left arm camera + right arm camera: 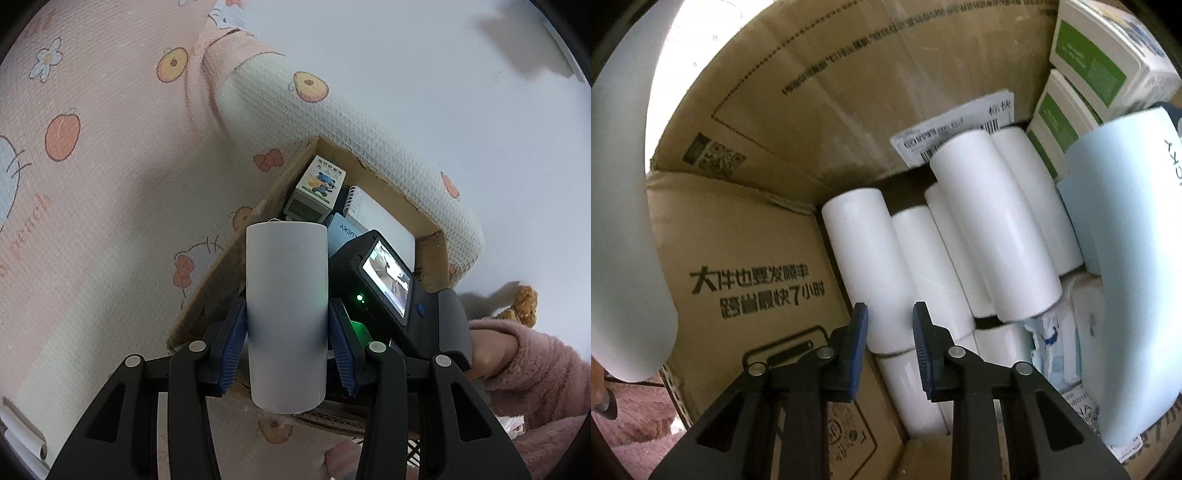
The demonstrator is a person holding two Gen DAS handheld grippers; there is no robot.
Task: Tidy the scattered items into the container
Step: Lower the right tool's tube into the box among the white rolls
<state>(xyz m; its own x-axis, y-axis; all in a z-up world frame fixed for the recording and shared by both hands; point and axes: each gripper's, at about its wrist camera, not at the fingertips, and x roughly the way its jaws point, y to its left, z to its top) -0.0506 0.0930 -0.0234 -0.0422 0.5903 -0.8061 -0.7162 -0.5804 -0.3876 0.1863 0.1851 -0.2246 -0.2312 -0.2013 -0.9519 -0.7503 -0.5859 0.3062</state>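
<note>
My left gripper (287, 332) is shut on a white cylinder (286, 314), held upright above the near edge of a cardboard box (229, 266); that cylinder also shows at the left of the right wrist view (624, 240). My right gripper (889, 321) is open and empty inside the box (746, 229), just above several white cylinders (990, 229) lying stacked on its floor. The right gripper's body and screen (384, 280) show in the left wrist view over the box.
Green-and-white cartons (1086, 74) and a light blue item (1115, 229) stand at the box's right side. A cartoon carton (319, 188) and a spiral notebook (373, 210) show in the box. The box sits on a patterned pink bedcover (92, 184) beside a rolled quilt (351, 122).
</note>
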